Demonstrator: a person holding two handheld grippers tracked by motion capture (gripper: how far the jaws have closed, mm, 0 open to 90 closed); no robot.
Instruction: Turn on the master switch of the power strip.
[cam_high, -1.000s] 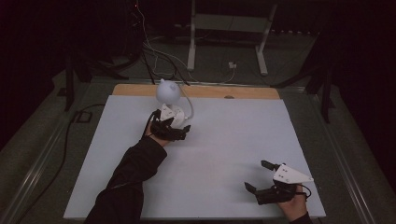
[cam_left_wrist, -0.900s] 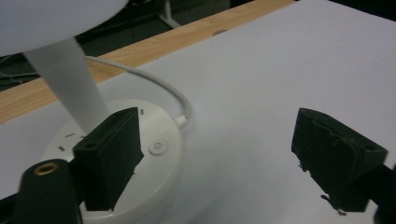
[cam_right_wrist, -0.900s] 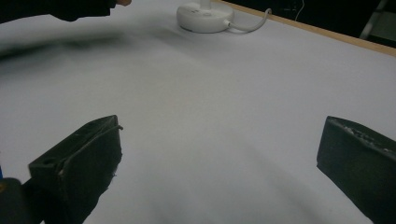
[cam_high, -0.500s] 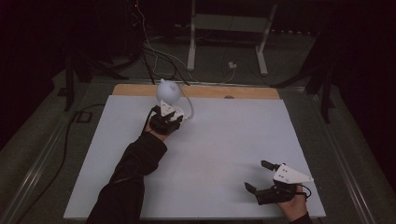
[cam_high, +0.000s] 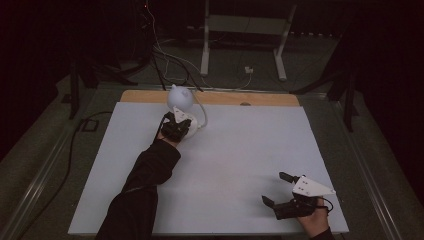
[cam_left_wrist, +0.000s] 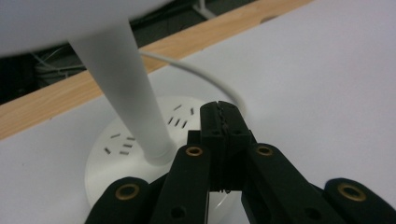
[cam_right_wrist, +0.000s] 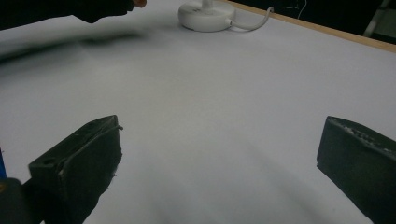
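A white sheet (cam_high: 235, 165) is laid over the table, and a strip of bare wood (cam_high: 260, 98) is left showing along the far edge. Beyond it, white metal legs (cam_high: 205, 45) of a stand and loose cables (cam_high: 165, 55) are seen on the dark floor (cam_high: 45, 150).

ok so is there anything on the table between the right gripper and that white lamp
Nothing visible. The right gripper sits open at the near right of the white table, and bare surface runs from it to the lamp. The left gripper is shut over the lamp's base.
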